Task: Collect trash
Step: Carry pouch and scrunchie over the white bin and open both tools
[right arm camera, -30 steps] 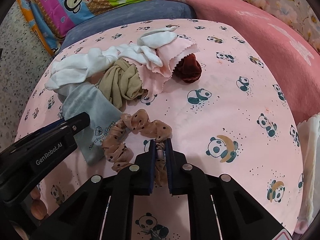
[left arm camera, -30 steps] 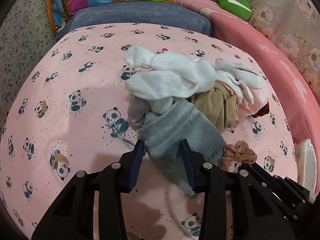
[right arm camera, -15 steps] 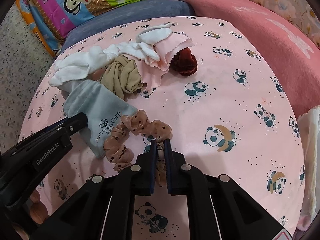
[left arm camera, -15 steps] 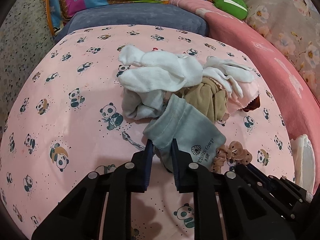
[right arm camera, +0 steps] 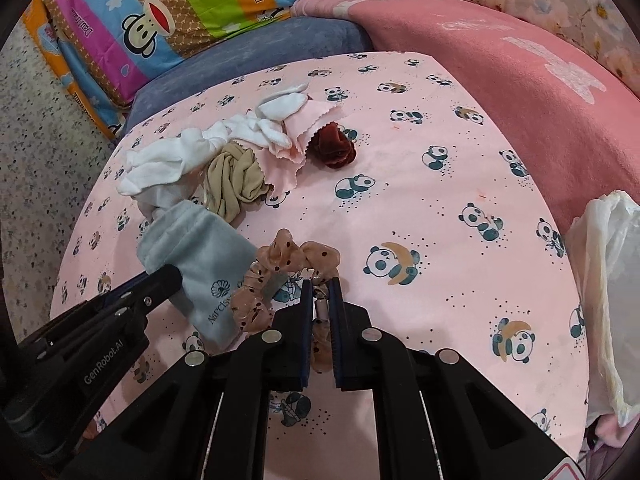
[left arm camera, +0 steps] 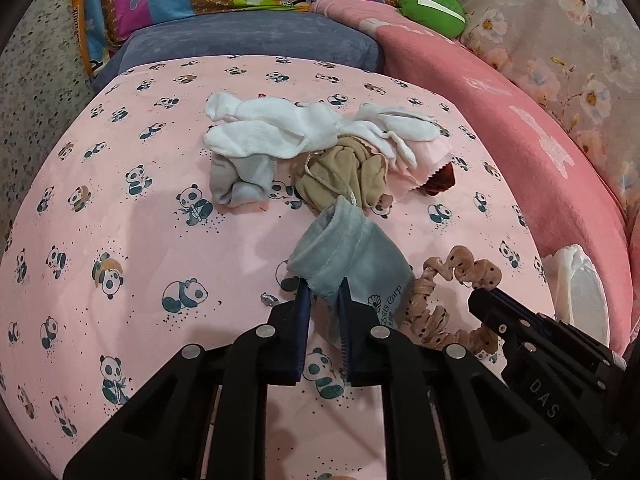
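On the pink panda sheet [left arm camera: 120, 200], my left gripper [left arm camera: 324, 292] is shut on the edge of a grey velvet pouch [left arm camera: 352, 256], which hangs lifted off the sheet. The pouch [right arm camera: 200, 256] also shows in the right wrist view, with the left gripper's tip [right arm camera: 168, 276] beside it. A peach dotted scrunchie [right arm camera: 296, 256] is pinched in my shut right gripper [right arm camera: 321, 286] and trails to the left. That scrunchie [left arm camera: 460, 272] lies right of the pouch in the left wrist view.
A pile stays behind: white socks [left arm camera: 272, 132], a grey sock [left arm camera: 240, 180], beige cloth [left arm camera: 344, 176], pink cloth [left arm camera: 424, 156] and a dark red scrunchie [right arm camera: 334, 146]. A white plastic bag [right arm camera: 608, 280] sits at the right edge. A pink blanket [right arm camera: 500, 60] and pillows border the back.
The left jaws closed onto the grey pouch and pulled it away from the sock pile, lifting it. The right gripper drew back a little with the scrunchie still pinched.
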